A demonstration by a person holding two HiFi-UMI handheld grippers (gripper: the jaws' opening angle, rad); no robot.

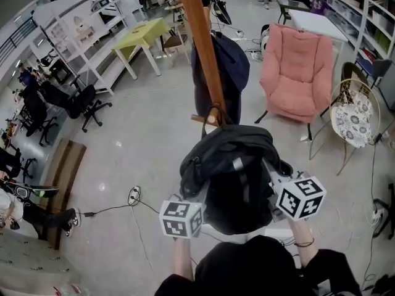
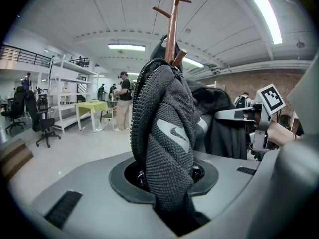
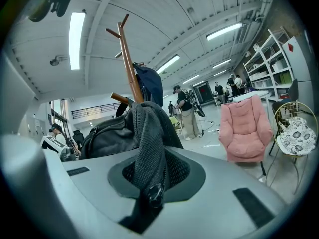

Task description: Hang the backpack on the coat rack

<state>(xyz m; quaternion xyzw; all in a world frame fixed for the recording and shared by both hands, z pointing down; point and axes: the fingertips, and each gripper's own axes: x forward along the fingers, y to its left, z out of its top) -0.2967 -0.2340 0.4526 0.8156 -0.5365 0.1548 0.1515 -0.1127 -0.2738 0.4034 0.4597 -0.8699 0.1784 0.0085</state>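
A black backpack (image 1: 229, 165) hangs in front of me against the wooden coat rack pole (image 1: 203, 48). Its top loop (image 1: 215, 112) lies round a low peg (image 1: 201, 119) of the rack. My left gripper (image 1: 196, 201) is shut on a padded mesh shoulder strap (image 2: 167, 133) at the bag's left side. At the bag's right side my right gripper (image 1: 279, 187) is shut on another mesh strap (image 3: 147, 143). The strap fills the left jaws (image 2: 167, 185), and the thin one is pinched in the right jaws (image 3: 149, 185). A dark blue jacket (image 1: 223, 73) hangs on the rack's far side.
A pink armchair (image 1: 297, 73) and a round chair with a floral cushion (image 1: 353, 119) stand to the right. A yellow-green table (image 1: 143, 34), white shelving (image 1: 80, 29) and a black office chair (image 1: 83, 103) are at left. A cable (image 1: 133, 196) lies on the floor. A person (image 2: 122, 101) stands beyond.
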